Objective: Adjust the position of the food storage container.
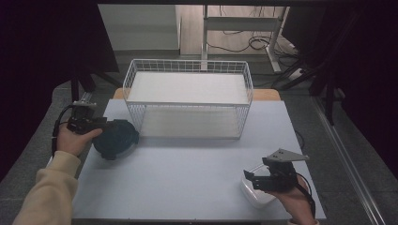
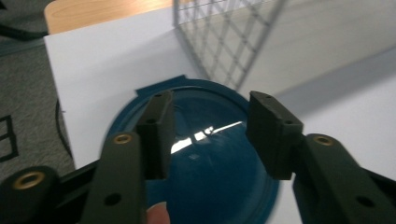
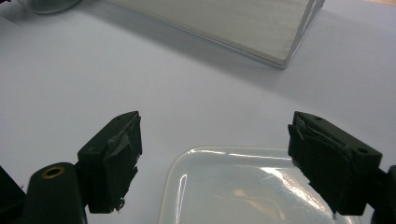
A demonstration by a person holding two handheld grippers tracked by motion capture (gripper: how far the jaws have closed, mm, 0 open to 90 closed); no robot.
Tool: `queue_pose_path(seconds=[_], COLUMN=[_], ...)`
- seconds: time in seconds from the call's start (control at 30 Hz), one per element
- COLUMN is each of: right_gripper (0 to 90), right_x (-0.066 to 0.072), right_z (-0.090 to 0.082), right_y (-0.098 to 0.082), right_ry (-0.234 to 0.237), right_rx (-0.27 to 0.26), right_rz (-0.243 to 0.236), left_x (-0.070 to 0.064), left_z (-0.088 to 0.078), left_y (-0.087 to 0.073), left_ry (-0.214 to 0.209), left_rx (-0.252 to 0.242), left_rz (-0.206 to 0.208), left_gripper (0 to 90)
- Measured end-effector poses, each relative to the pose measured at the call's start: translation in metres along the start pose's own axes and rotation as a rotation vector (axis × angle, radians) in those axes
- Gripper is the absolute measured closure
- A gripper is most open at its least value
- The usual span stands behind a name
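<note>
Forearm in a cream sleeve point(image 1: 47, 187) enters at the near left of the high view, its hand carrying the left tool point(image 1: 109, 125). Landmark for all positions: the white wire basket point(image 1: 187, 98), standing at the far middle of the pale surface point(image 1: 187, 173). Left tool sits near the basket's front left corner, over a dark blue dome-shaped lid point(image 1: 115, 138) that rests on the surface just beside that corner. In the left gripper view, the left tool point(image 2: 210, 135) has its jaws spread apart with a clear gap between them, the blue lid point(image 2: 210, 186) seen below and between them; contact with the lid cannot be told. Basket mesh point(image 2: 224, 37) shows just beyond the lid, not touching it. Right tool point(image 1: 258, 180) is held well away from the basket, toward the near right corner of the surface, above a white translucent rectangular container point(image 1: 256, 194). In the right gripper view, the right tool point(image 3: 215, 163) has its jaws wide apart, holding nothing; the container point(image 3: 233, 191) lies below and between them, and the basket's base edge point(image 3: 261, 42) lies beyond. Grey three-cornered plate on the right tool tilts upward.
</note>
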State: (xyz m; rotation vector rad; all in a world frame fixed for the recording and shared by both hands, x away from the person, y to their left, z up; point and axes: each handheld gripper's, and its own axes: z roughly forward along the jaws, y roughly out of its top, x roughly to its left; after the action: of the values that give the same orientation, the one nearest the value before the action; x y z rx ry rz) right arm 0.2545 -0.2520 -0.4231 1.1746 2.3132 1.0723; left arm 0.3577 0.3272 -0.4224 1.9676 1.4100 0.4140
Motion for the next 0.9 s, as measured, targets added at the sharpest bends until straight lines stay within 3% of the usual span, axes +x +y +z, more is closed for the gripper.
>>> queue_pose_path(seconds=[0.23,0.33,0.6,0.7,0.9], right_gripper=[17.5,17.6,17.6,17.6,17.6], right_x=[-0.001,-0.001,-0.001,0.000,0.002], right_z=[-0.002,-0.003,-0.002,-0.001,0.001], right_y=[0.000,0.001,0.000,0.000,0.000], right_ry=[-0.018,-0.018,-0.016,-0.016,-0.021], right_rx=[-0.003,-0.006,-0.001,0.003,0.009], right_rz=[-0.005,-0.007,-0.008,-0.008,-0.014], left_x=[0.028,0.032,0.039,0.043,0.055], left_z=[0.020,0.023,0.036,0.043,0.061], left_y=[0.004,0.006,0.014,0.017,0.018], left_ry=[0.028,0.037,0.055,0.082,0.097], left_rx=[0.059,0.069,0.112,0.125,0.149], left_rz=[-0.043,-0.045,-0.035,-0.027,-0.050], left_gripper=[64.3,65.9,80.2,82.8,90.0])
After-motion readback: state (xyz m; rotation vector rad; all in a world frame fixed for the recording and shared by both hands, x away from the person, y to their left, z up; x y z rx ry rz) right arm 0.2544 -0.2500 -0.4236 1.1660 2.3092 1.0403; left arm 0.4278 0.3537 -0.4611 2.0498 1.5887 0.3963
